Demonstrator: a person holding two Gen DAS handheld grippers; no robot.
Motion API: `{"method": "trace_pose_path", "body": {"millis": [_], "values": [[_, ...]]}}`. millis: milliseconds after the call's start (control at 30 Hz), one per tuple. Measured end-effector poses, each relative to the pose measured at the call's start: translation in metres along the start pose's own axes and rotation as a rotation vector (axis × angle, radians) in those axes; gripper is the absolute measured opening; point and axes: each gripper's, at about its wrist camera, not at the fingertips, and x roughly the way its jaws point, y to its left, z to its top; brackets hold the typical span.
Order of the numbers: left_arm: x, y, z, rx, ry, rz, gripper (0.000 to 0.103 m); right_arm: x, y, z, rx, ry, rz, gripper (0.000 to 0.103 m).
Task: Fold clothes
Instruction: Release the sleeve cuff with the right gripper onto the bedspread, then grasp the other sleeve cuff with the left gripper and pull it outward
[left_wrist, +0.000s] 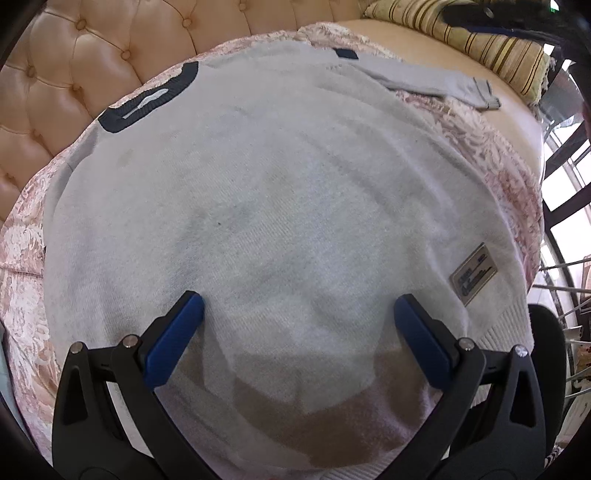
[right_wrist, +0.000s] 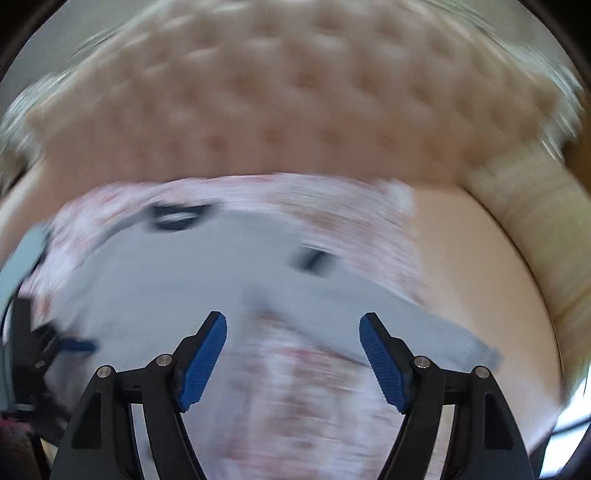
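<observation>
A light grey sweater (left_wrist: 280, 192) lies spread flat on a pink floral blanket (left_wrist: 491, 162), its navy collar (left_wrist: 155, 96) toward the backrest. One sleeve (left_wrist: 439, 83) stretches out to the right. My left gripper (left_wrist: 298, 306) is open over the sweater's lower body, with nothing between its blue pads. The right wrist view is blurred by motion. In it my right gripper (right_wrist: 293, 321) stands open and empty above the blanket, just in front of the sweater (right_wrist: 166, 280) and its sleeve (right_wrist: 417, 317).
A tufted tan backrest (left_wrist: 92, 62) runs behind the blanket. A striped cushion (left_wrist: 487, 44) lies at the far right on the bare tan seat (left_wrist: 517, 122). Window frames and a wire rack (left_wrist: 569, 280) stand past the right edge. A dark tool with a blue tip (right_wrist: 70, 345) shows at the left.
</observation>
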Motion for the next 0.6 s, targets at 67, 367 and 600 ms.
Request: {"method": "trace_pose_path", "body": {"millis": [67,367,600], "values": [[-0.014,0.008,-0.008,-0.030,-0.036,-0.056,0.103,0.006,0.048,0.007,-0.065,0.009,0.042,0.076],[-0.131,0.128,-0.124,-0.318,-0.228,-0.032,0.103,0.036,0.165,-0.013,-0.207,0.115,0.112,0.077],[-0.161,0.239,-0.211,-0.645,-0.223,0.062,0.103,0.088,0.184,-0.050,-0.204,0.217,0.016,0.095]]}}
